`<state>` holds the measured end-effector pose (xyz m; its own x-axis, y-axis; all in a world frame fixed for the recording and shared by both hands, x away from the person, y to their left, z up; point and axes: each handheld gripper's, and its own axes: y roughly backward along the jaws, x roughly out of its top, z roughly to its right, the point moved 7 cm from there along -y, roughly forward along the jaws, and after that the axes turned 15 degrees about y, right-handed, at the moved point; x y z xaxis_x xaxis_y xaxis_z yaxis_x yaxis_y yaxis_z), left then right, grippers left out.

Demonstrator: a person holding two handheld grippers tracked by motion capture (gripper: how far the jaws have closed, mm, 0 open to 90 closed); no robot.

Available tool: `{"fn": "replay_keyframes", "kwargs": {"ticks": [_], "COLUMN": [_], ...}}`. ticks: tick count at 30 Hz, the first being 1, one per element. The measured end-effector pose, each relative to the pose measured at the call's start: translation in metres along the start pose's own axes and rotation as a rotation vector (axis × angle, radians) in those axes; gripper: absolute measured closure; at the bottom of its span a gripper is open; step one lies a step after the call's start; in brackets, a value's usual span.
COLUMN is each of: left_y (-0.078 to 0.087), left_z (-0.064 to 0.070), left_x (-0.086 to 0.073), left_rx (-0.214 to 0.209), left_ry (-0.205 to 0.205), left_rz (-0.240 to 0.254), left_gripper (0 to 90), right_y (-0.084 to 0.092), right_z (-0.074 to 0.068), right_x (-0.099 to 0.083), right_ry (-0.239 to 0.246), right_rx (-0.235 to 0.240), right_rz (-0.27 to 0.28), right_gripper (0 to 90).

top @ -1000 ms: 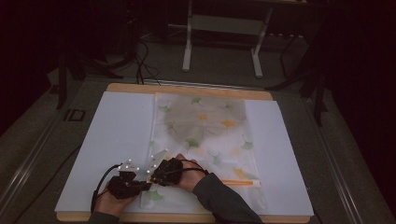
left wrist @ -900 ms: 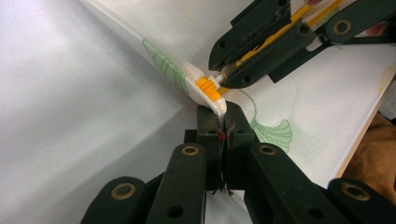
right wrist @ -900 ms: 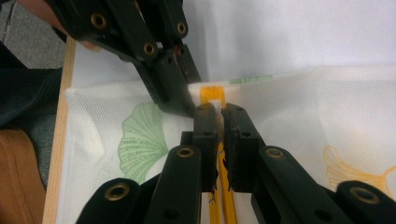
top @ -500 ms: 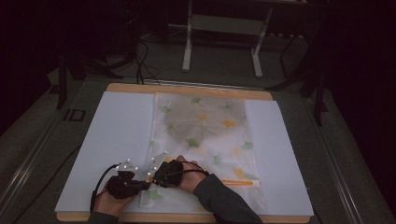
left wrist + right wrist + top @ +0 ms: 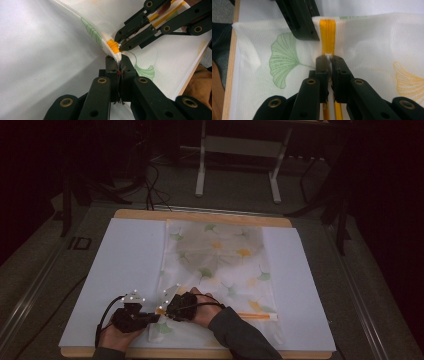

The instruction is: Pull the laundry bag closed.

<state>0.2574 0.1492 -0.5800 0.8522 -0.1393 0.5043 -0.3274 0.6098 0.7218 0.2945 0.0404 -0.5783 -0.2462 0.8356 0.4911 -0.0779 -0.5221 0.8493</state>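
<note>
Surface: a wooden-edged table covered by a pale blue-white sheet; a bare wood strip shows along the near and far edges.
Bag: a flat, white mesh zip bag printed with green and yellow ginkgo leaves lies down the middle of the sheet, its zipper end toward the person.
Zipper: an orange-yellow zipper band runs along the bag's near end (its end stop shows as a small orange toothed block in the left gripper view).
Left gripper: the black two-jaw left gripper has its jaws pressed together on the bag's corner fabric, just below the orange stop; in the high view it sits at the near left of the bag.
Right gripper: the black two-jaw right gripper is closed on a small white piece at the zipper line, probably the pull tab; in the high view it sits just beside the left one.
Hands: a grey sleeve leads to the right hand.
Room: dim, dark grey floor; a light metal frame stand beyond the table; black cables trail on the floor at the far left.
</note>
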Motion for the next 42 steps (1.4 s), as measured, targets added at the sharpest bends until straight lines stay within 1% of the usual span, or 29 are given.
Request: {"fn": "replay_keyframes", "kwargs": {"ticks": [7, 9, 15, 17, 23, 24, 42], "left_y": [0.001, 0.002, 0.003, 0.003, 0.003, 0.003, 0.005], "left_z": [-0.001, -0.001, -0.002, -0.002, -0.001, -0.001, -0.001], "left_x": [0.000, 0.000, 0.000, 0.000, -0.001, -0.001, 0.000], "left_rx": [-0.004, -0.005, -0.008, -0.008, -0.009, -0.009, -0.009], "left_ry": [0.000, 0.000, 0.001, 0.001, 0.004, 0.004, -0.007], "left_rz": [0.005, 0.005, 0.010, 0.009, 0.009, 0.009, 0.022], "left_gripper": [88.1, 88.1, 88.1, 88.1, 88.2, 88.1, 88.2], "right_y": [0.002, 0.002, 0.004, 0.006, 0.008, 0.008, 0.014], "right_z": [-0.001, -0.001, -0.002, -0.003, -0.003, -0.004, -0.006], "right_x": [-0.001, -0.002, -0.005, -0.008, -0.010, -0.011, -0.020], "right_ry": [-0.006, -0.002, -0.009, -0.010, -0.008, -0.014, -0.020], "right_rx": [-0.003, -0.004, -0.002, -0.005, -0.006, -0.006, -0.010], "right_rz": [-0.021, -0.040, -0.058, -0.074, -0.082, -0.081, -0.094], "right_gripper": [84.2, 84.2, 84.3, 84.3, 84.2, 84.3, 84.2]}}
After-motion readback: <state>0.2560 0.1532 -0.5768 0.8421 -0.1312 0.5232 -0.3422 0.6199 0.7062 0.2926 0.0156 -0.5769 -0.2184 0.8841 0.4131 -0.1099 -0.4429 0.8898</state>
